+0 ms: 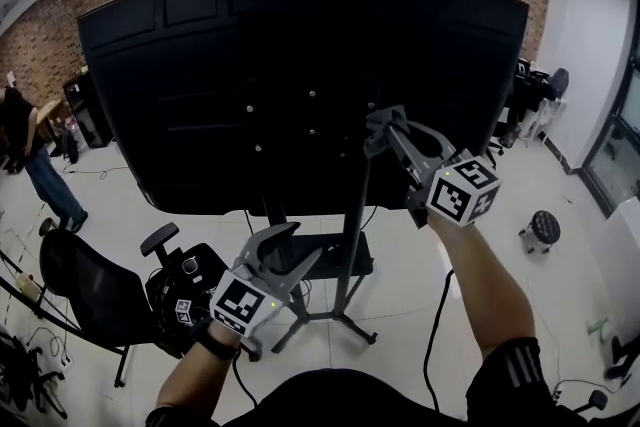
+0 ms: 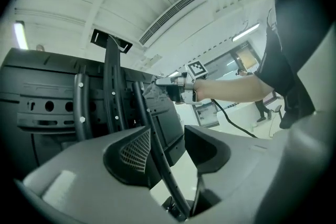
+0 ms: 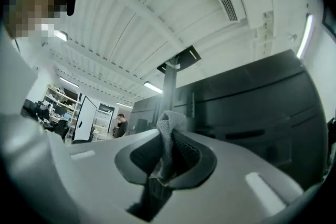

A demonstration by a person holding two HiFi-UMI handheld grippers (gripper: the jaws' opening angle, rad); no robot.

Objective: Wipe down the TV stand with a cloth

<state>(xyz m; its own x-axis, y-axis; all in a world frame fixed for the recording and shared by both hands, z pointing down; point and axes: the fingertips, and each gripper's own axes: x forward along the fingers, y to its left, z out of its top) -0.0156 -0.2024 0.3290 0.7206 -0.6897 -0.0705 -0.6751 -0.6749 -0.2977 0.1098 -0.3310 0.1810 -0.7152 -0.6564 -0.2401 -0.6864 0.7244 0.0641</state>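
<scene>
Now wiping not yet begun: right gripper (image 1: 388, 130) clamped on grey cloth (image 3: 166, 131), held high beside TV stand upright (image 1: 352, 235), seemingly not touching. Left gripper (image 1: 300, 245) lower, jaws apart, empty. Next: press cloth on upright, stroke along it.

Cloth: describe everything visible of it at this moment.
The cloth is small, grey and coarse-woven by its look. It is crumpled and pinched in the shut right gripper, with one bunched fold poking past the tips and the rest hanging between the jaws. It is held up before the black back of the TV, near the stand's pole. Whether it touches either I cannot tell.
</scene>
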